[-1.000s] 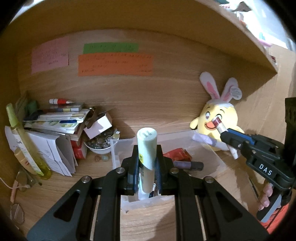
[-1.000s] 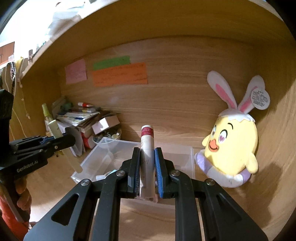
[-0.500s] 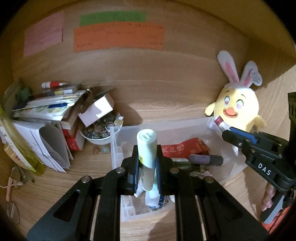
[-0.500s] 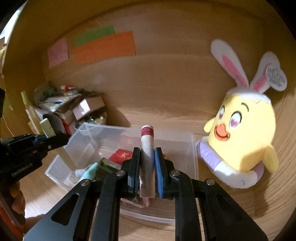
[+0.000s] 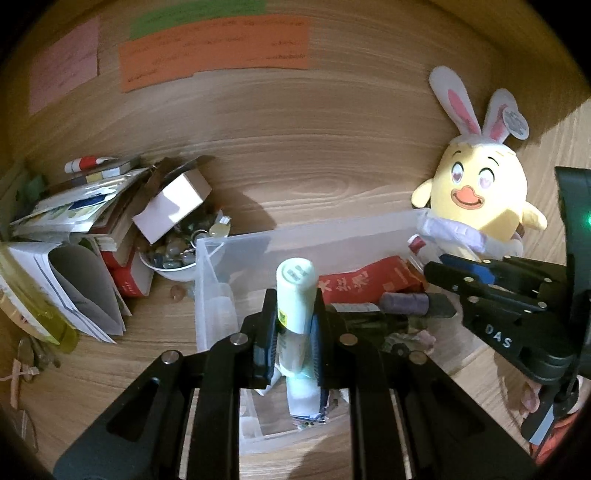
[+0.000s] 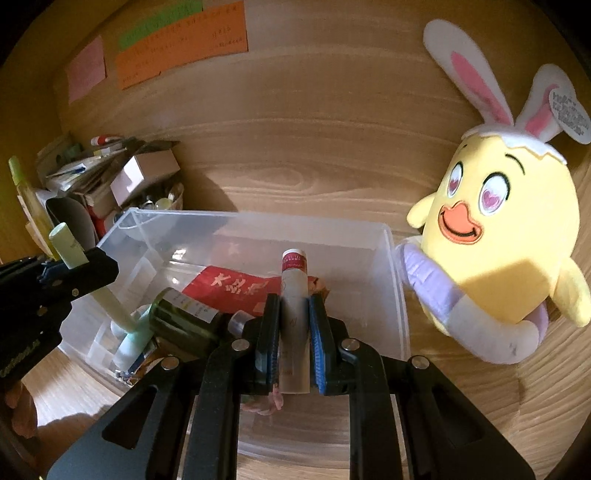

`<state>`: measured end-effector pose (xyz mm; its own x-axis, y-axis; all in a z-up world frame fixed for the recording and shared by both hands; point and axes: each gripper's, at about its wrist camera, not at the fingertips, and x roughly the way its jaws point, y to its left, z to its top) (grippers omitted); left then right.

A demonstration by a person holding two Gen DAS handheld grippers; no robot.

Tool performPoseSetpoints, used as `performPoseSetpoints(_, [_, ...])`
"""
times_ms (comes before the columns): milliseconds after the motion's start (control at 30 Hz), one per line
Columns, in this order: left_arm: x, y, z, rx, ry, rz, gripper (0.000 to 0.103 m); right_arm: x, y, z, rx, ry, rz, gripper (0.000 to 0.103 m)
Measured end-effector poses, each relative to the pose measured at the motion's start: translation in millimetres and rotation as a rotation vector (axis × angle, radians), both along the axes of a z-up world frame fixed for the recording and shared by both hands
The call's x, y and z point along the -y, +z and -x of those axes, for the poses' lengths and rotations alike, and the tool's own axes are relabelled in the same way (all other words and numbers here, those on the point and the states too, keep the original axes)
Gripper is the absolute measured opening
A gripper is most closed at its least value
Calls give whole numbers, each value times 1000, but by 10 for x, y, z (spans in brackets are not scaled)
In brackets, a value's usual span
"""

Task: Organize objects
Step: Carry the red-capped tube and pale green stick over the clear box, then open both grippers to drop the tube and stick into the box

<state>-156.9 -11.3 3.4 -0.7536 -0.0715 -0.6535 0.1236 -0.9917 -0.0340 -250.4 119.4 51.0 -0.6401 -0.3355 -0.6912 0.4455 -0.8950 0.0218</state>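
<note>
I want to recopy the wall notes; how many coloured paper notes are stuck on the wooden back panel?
3: a pink paper note leftmost, a green strip note topmost, an orange rectangular note directly under the green.

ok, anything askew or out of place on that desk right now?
Yes. Left of the clear bin, the stack of booklets and papers leans, and a small cardboard box sits tilted over the white bowl of stones. No spill visible.
</note>
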Motion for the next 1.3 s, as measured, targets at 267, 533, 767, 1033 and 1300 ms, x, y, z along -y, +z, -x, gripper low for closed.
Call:
performPoseSetpoints(267, [-50,-108,28,53,-40,-26,33,59,-85,3,33,16,-13,14])
performPoseSetpoints(533, [-124,-104,-22,62,-85,-35,48,86,-85,-30,40,34,-30,14])
performPoseSetpoints(767, [-108,2,-111,53,-128,-116,63,64,-7,-75,18,29,-23,35])
performPoseSetpoints(1033, [-44,111,-222,34,-117,-138,64,44,161,-200,-19,35,-15,46])
performPoseSetpoints(1300, [-12,159,-371,22,-111,-126,72,3,318,-461,-81,48,-9,70])
